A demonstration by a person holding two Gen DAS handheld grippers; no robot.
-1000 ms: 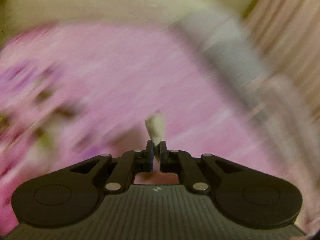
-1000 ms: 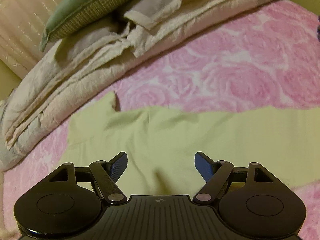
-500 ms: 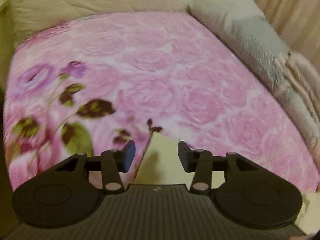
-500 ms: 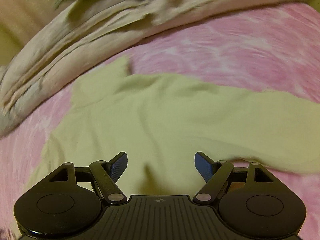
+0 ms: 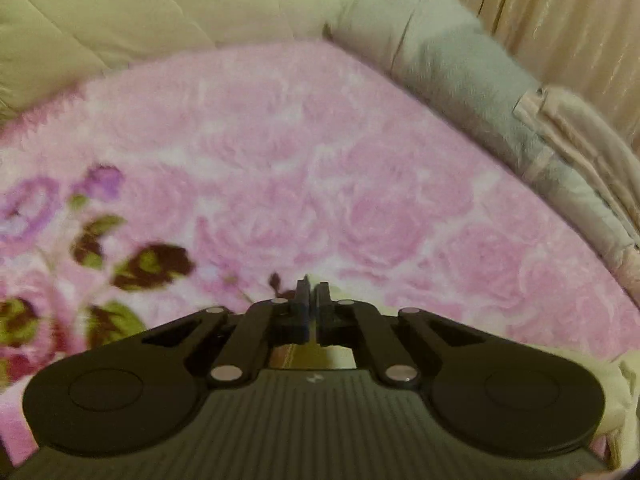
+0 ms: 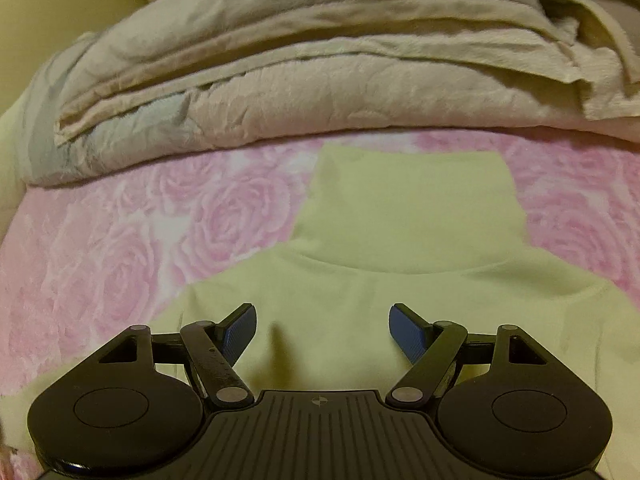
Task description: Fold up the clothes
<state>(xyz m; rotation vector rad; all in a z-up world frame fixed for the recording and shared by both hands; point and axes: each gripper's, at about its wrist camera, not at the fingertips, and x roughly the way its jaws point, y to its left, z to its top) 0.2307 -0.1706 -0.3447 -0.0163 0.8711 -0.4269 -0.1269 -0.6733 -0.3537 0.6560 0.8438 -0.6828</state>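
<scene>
A pale yellow high-necked garment [image 6: 360, 292] lies flat on the pink rose blanket [image 6: 120, 260], its collar [image 6: 412, 208] pointing toward the folded bedding. My right gripper [image 6: 322, 332] hovers open just below the collar, over the chest, with nothing between its blue pads [image 6: 240, 332]. In the left wrist view my left gripper [image 5: 311, 286] is closing tight on a corner of the same garment [image 5: 334, 290]; a sliver of cloth shows beside the fingertips and more lies under the jaws. Most of the garment is hidden in that view.
Folded beige and grey quilts [image 6: 320, 80] are stacked along the far edge of the bed. In the left wrist view, a grey bedding roll [image 5: 460, 68] lines the right side, with a cream padded headboard [image 5: 120, 20] behind and a curtain [image 5: 560, 20] at the upper right.
The left gripper opened around the garment's corner, then shut on it again. The right gripper swept across the garment and rolled, so it now faces the collar.
</scene>
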